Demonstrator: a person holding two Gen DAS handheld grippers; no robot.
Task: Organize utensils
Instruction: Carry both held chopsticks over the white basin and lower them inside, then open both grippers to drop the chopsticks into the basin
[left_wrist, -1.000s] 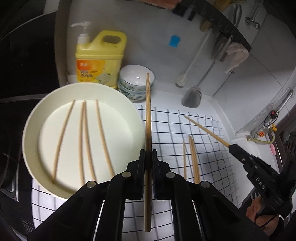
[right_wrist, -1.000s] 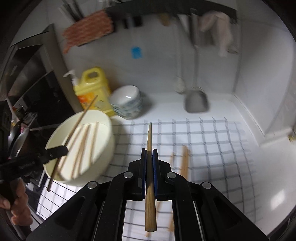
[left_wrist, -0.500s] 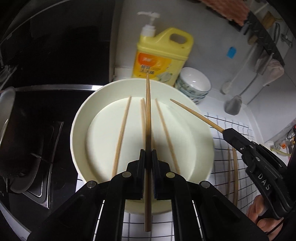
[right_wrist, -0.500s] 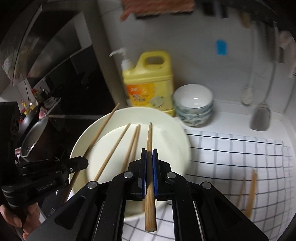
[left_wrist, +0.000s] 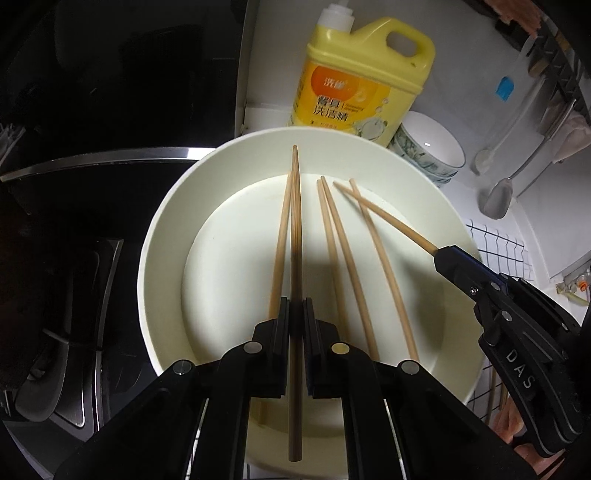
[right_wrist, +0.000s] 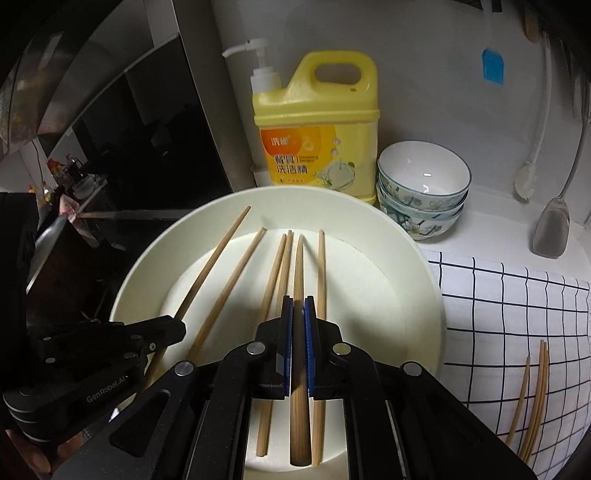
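While both jaws clamp a chopstick (left_wrist: 295, 236) each, tips aimed forward over plate (left_wrist: 162, 236)

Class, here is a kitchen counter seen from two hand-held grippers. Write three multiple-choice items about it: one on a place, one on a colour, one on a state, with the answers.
1. Where do the stacked bowls stand?
A. Right of the soap jug
B. On the checked cloth
C. Inside the plate

2. What colour is the jug?
A. Blue
B. Yellow
C. Green

3. What is the right gripper doing?
A. Standing open
B. Clamping a chopstick
C. Clamping a spoon

Answers: 1 A, they stand beside the jug at the wall; 2 B, its body is yellow; 3 B, the pads press a chopstick over the plate.
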